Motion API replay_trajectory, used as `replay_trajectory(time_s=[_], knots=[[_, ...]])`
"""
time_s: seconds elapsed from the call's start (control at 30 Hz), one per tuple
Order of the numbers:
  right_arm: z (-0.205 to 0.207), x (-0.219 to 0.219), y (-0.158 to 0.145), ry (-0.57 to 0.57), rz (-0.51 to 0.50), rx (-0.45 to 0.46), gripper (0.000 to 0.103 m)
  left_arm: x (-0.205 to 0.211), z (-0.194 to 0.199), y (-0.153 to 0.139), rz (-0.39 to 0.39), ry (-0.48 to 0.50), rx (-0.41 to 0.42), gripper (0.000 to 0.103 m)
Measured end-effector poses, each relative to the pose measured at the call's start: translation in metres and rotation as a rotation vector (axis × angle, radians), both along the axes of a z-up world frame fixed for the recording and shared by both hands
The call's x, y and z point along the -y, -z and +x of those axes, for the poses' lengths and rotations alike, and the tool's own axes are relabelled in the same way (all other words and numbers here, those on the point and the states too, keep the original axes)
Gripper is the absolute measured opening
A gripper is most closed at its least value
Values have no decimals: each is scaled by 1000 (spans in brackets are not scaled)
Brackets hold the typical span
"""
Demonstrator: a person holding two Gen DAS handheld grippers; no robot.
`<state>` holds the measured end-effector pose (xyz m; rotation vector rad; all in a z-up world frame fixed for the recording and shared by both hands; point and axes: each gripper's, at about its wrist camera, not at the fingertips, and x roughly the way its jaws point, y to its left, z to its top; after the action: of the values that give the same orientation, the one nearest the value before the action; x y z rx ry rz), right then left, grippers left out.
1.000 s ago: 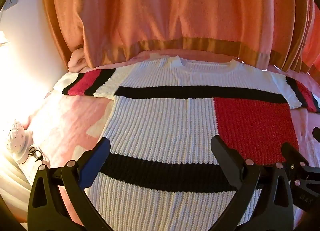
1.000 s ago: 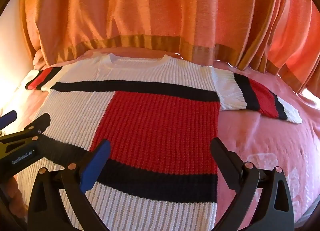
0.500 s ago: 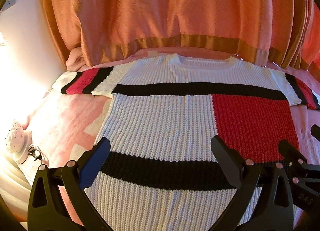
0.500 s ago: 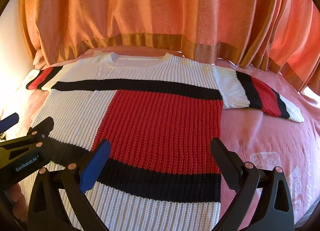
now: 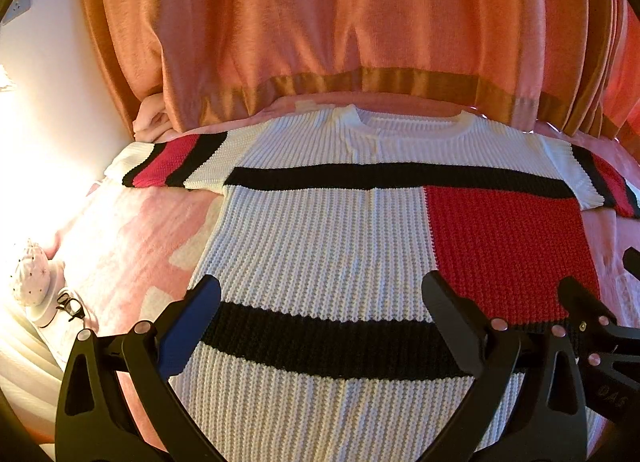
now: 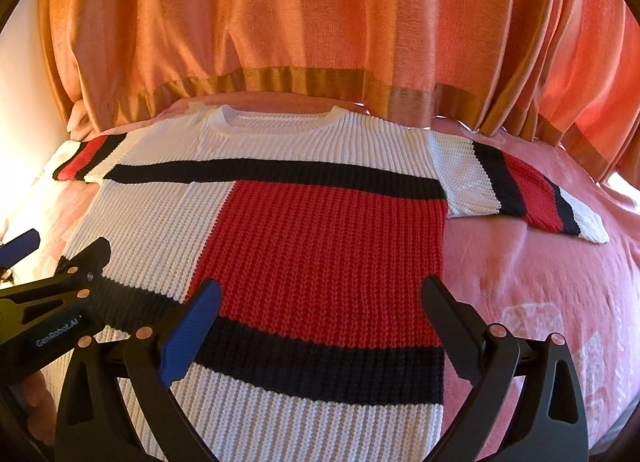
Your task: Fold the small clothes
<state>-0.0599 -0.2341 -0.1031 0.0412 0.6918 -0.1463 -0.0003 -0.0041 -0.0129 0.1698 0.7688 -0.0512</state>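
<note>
A knitted short-sleeved sweater (image 5: 320, 246), white with black bands and a red block, lies flat and spread on a pink bed, collar far, sleeves out to both sides. It also shows in the right wrist view (image 6: 320, 246). My left gripper (image 5: 320, 294) is open and empty above the sweater's lower left part. My right gripper (image 6: 320, 294) is open and empty above its lower right part. The right gripper shows at the right edge of the left wrist view (image 5: 600, 326); the left gripper shows at the left edge of the right wrist view (image 6: 60, 282).
The pink blanket (image 6: 540, 282) covers the bed on both sides of the sweater. Orange curtains (image 5: 320, 22) hang just behind the collar. A white wall is at the left. A white cap (image 5: 30, 274) and glasses (image 5: 70, 306) lie at the bed's left edge.
Both grippers have drawn back slightly toward the near side, so the sweater sits a little lower in both views. The sweater has not moved; both stay open.
</note>
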Motion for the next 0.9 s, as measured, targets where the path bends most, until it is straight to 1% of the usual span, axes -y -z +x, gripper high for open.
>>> replay_trajectory(time_s=[0.53,0.9], knots=[[-1,-4,2,0,-1,-5,98,-8,-3,1,-3,-8,-7,98],[0,-2,2,1,5,-11,98,-4,3,0,-1,-10,-14,98]])
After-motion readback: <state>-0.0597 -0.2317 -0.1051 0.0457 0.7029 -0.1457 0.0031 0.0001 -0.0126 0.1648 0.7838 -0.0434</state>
